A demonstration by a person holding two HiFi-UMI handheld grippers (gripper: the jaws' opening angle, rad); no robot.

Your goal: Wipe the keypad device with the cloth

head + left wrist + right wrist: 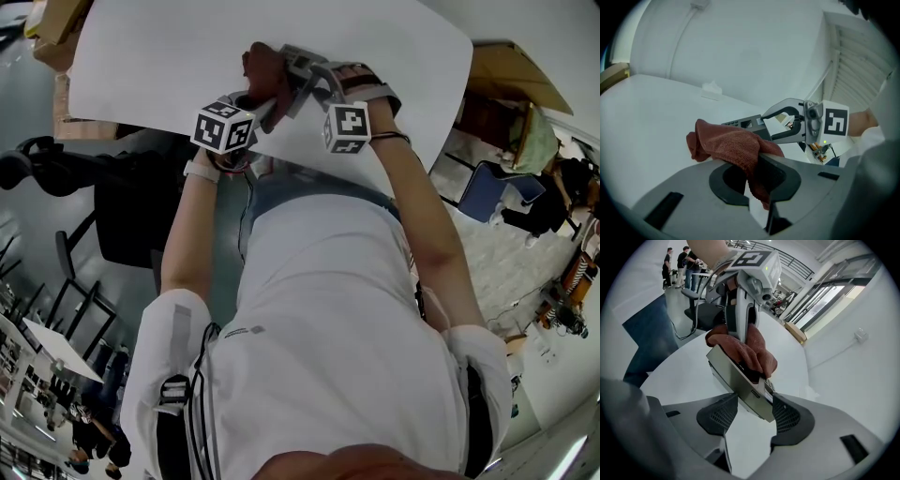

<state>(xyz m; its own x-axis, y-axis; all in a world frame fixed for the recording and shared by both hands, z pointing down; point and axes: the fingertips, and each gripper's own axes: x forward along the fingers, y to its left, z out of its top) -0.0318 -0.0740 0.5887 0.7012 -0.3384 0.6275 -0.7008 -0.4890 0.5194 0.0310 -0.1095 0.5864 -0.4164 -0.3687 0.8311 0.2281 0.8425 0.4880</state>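
The grey keypad device (740, 385) is held above the white table (187, 56), clamped between the jaws of my right gripper (754, 408). A rust-red cloth (750, 350) lies pressed on the device's top face over the keys, and my left gripper (752, 180) is shut on that cloth (729, 145). In the left gripper view the device (747, 124) shows behind the cloth, with the right gripper's fingers (787, 112) around it. From the head view both grippers meet at the table's near edge, the cloth (262, 70) between them.
A person's arms and torso fill the head view. A black office chair (112, 206) stands left of the person, cardboard boxes (56, 47) at the far left, a blue chair (497, 187) on the right. Wall and window blinds (862, 61) lie beyond the table.
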